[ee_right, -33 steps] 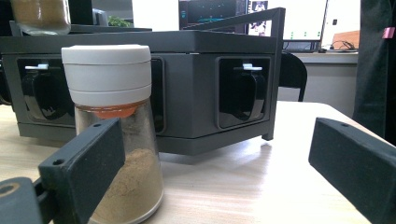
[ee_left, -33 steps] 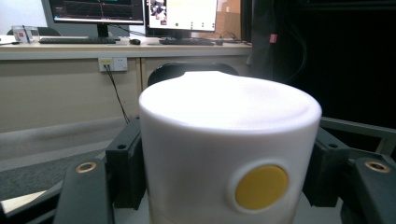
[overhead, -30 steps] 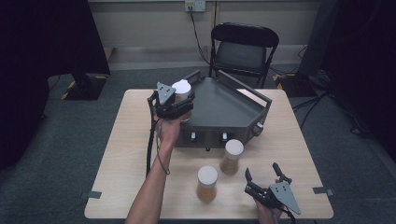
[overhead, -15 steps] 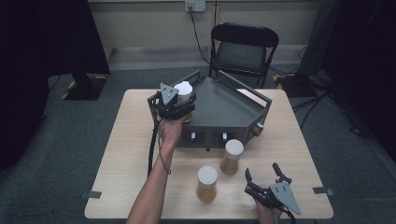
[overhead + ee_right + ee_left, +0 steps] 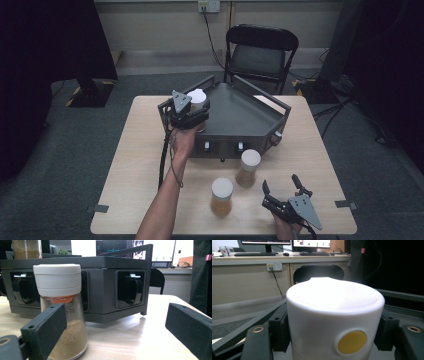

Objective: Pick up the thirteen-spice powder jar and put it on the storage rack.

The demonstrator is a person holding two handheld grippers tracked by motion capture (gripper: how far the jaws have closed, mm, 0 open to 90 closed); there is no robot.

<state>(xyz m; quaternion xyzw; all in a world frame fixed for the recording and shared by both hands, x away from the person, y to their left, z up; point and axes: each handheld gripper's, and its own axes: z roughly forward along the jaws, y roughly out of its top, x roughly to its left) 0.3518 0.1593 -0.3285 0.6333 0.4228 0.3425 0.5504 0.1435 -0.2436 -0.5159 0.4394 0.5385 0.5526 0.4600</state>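
R gripper [image 5: 282, 190] low at near table edge, jaws spread wide, nothing between; parked, no move since 1 s ago.

Two spice jars on table [image 5: 130, 200] just ahead: near jar [image 5: 221, 196] in front, 2nd jar [image 5: 248, 168] close to rack front. Both untouched, same spots as before.

Farther: L gripper [image 5: 192, 114] clamped on white-capped jar [image 5: 198, 97], held over left corner of dark rack [image 5: 245, 117]. Nearly unchanged vs earlier frames. Judgement: placing on rack stalled or fine-aligning; release not yet done.

Smooth white plastic jar lid [image 5: 334, 305] with a faint sheen, clear glass spice jar [image 5: 63, 325] — powdery brown filling, matt dark metal rack [image 5: 245, 117], pale wood-grain table [image 5: 130, 170].
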